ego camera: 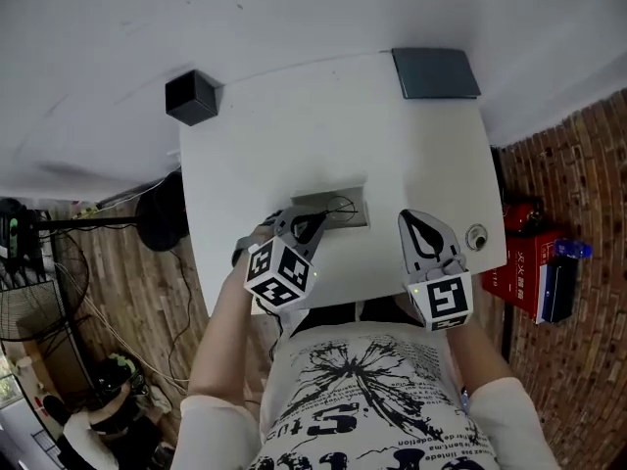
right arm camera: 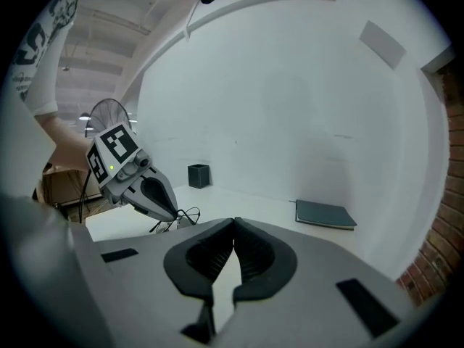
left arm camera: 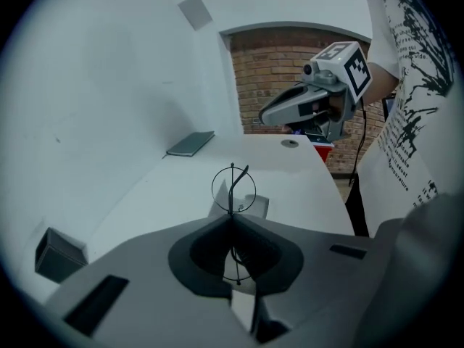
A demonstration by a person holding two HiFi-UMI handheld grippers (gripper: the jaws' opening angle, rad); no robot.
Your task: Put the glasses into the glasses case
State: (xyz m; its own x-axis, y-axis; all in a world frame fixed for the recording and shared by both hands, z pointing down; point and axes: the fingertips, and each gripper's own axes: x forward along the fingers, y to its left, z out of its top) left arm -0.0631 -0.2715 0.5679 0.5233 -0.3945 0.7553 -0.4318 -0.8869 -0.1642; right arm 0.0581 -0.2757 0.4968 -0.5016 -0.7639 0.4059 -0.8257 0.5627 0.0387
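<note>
Thin black wire-rimmed glasses (left arm camera: pixel 233 191) stick up past the tips of my left gripper (left arm camera: pixel 233 220), which is shut on their frame. In the head view the left gripper (ego camera: pixel 312 225) hangs at the near edge of the grey open glasses case (ego camera: pixel 338 204), with the glasses (ego camera: pixel 341 207) over it. From the left gripper view the case (left arm camera: pixel 259 206) lies just beyond the lens. My right gripper (ego camera: pixel 421 225) is to the case's right, over the table, shut and empty. The right gripper view shows its jaws (right arm camera: pixel 233 223) pressed together, and the left gripper (right arm camera: pixel 134 180) with the glasses (right arm camera: pixel 181 214).
The white table (ego camera: pixel 294 145) carries a small black box (ego camera: pixel 191 97) at its far left corner and a dark grey flat pad (ego camera: pixel 436 72) at the far right. A round cable hole (ego camera: pixel 476 235) sits near the right edge. Red boxes (ego camera: pixel 524 262) stand on the floor.
</note>
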